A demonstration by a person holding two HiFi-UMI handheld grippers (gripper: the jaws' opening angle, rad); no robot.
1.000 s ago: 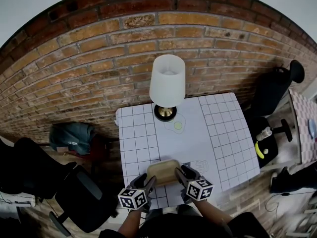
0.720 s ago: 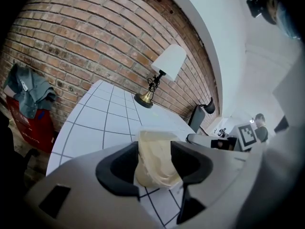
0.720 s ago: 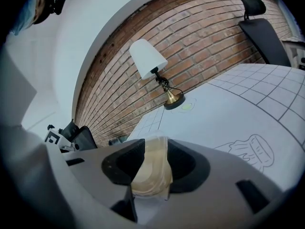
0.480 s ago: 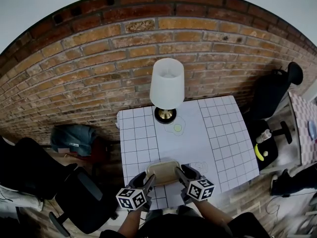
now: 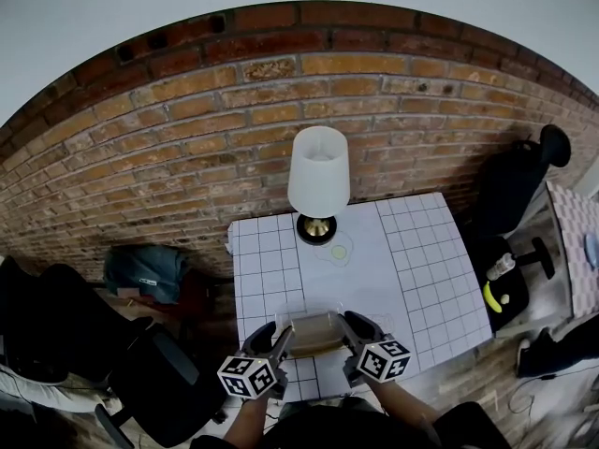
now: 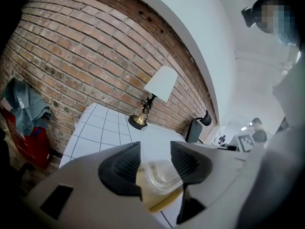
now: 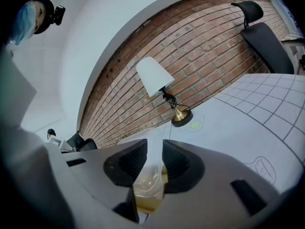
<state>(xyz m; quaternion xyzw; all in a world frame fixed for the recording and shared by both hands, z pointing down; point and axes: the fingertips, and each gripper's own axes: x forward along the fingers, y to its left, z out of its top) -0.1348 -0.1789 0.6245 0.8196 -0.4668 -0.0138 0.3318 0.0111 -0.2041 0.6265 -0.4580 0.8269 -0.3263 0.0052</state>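
A clear plastic container [image 5: 314, 332] with tan contents hangs over the near part of the white gridded table [image 5: 421, 260]. My left gripper [image 5: 280, 340] is shut on its left end, and my right gripper [image 5: 347, 330] is shut on its right end. In the left gripper view the container [image 6: 158, 181] sits pinched between the dark pads [image 6: 120, 167]. In the right gripper view the container [image 7: 148, 183] shows as a thin clear edge with yellowish fill between the pads [image 7: 177, 162].
A lamp with a white shade [image 5: 319, 169] and brass base [image 5: 318, 228] stands at the table's far edge against the brick wall [image 5: 187, 148]. A small yellow-green disc [image 5: 339, 251] lies near it. Black office chairs [image 5: 510, 181] stand at right and lower left [image 5: 140, 382].
Both grippers have lifted the container higher off the table; the table looks farther away in both gripper views. The head view has tilted slightly, shifting the table down-right.
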